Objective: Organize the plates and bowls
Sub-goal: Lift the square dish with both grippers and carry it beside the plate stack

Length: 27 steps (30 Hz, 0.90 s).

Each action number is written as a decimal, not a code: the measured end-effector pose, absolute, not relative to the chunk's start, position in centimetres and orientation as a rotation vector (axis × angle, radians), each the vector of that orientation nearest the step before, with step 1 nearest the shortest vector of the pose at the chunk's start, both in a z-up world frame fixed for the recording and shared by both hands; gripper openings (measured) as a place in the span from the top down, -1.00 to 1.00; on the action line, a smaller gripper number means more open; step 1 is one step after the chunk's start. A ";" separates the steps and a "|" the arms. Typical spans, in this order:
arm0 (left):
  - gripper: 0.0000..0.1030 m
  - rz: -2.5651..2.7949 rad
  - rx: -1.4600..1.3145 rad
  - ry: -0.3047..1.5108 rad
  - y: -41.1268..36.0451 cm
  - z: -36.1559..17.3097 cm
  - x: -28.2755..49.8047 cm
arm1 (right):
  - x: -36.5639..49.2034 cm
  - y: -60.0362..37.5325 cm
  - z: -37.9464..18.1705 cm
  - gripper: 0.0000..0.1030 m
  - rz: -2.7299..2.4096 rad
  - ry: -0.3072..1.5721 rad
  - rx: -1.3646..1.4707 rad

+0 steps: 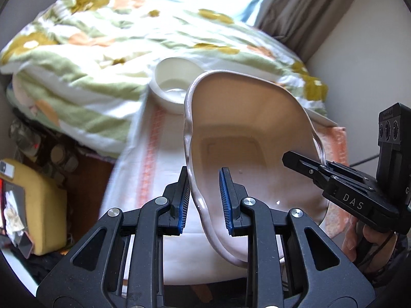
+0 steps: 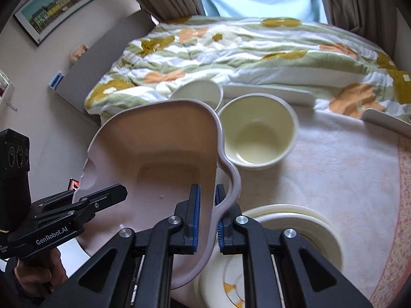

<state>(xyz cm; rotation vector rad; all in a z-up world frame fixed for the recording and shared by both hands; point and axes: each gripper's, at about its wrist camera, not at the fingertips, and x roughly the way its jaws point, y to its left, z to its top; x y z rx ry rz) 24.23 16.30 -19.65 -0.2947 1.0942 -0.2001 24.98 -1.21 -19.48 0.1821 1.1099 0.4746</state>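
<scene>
Gripping one pinkish wavy-rimmed dish (image 2: 154, 154) from opposite rims, likely sharing its weight and keeping it steady. Left tongs (image 1: 205, 200) nearly closed, clamping the near-left rim; right tongs (image 2: 206, 218) pinching the right rim. Hanging above stacked plates (image 2: 295, 220), cream bowl (image 2: 257, 138) just beyond.

A pale cloth (image 2: 334, 169) with an orange border covers the bed (image 2: 231, 51), bearing a cream bowl (image 2: 257, 138), a stack of plates (image 2: 295, 233) and the flowered quilt (image 2: 257, 59) behind.
</scene>
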 end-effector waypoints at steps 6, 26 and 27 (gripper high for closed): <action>0.61 -0.321 -0.241 1.090 6.6 -18.6 23.4 | 21.8 -9.5 -17.6 0.80 0.369 1.055 0.224; 0.61 -0.485 -0.108 1.246 -17.2 -29.2 20.5 | 15.2 -31.0 -26.8 0.80 0.134 1.137 0.301; 0.61 -0.481 -0.107 1.247 -17.4 -29.4 20.0 | 15.2 -31.0 -27.1 0.80 0.138 1.140 0.296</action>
